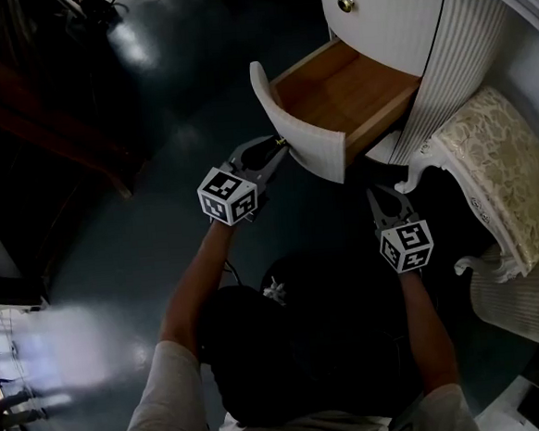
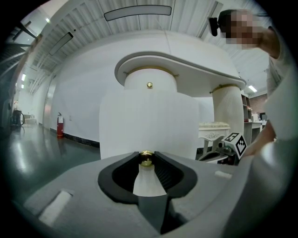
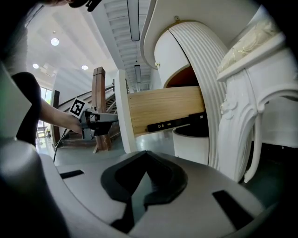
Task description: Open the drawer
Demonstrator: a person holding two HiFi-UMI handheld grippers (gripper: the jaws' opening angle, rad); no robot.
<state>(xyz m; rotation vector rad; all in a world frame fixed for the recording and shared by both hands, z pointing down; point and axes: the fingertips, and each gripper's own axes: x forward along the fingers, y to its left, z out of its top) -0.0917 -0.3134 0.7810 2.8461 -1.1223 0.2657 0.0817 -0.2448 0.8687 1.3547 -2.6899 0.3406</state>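
The drawer (image 1: 312, 143) is seen standing well out of the rounded white cabinet (image 1: 466, 50), below a second, shut drawer front marked by a small gold knob (image 1: 347, 5). Its front is a curved white panel, and behind it a bare box of light brown wood is shown. In the right gripper view the wooden side (image 3: 163, 108) is seen edge-on, with a black slide rail (image 3: 179, 122) fixed along its lower part and the white front (image 3: 122, 111) at its outer end.

The left gripper (image 1: 278, 148) is held against the middle of the drawer's front. In its own view the jaws are seen clamped on the drawer's gold knob (image 2: 146, 159), which is caught right at their tips, with the white front filling the view just behind.

The right gripper (image 1: 380, 196) is held apart from the drawer, lower and to the right, near the foot of the cabinet. Its jaws are seen closed together at the tips, gripping nothing.

A white carved seat with a cream patterned cushion (image 1: 502, 159) is seen just beside the cabinet, and everything is set on a dark glossy floor (image 1: 145, 173)
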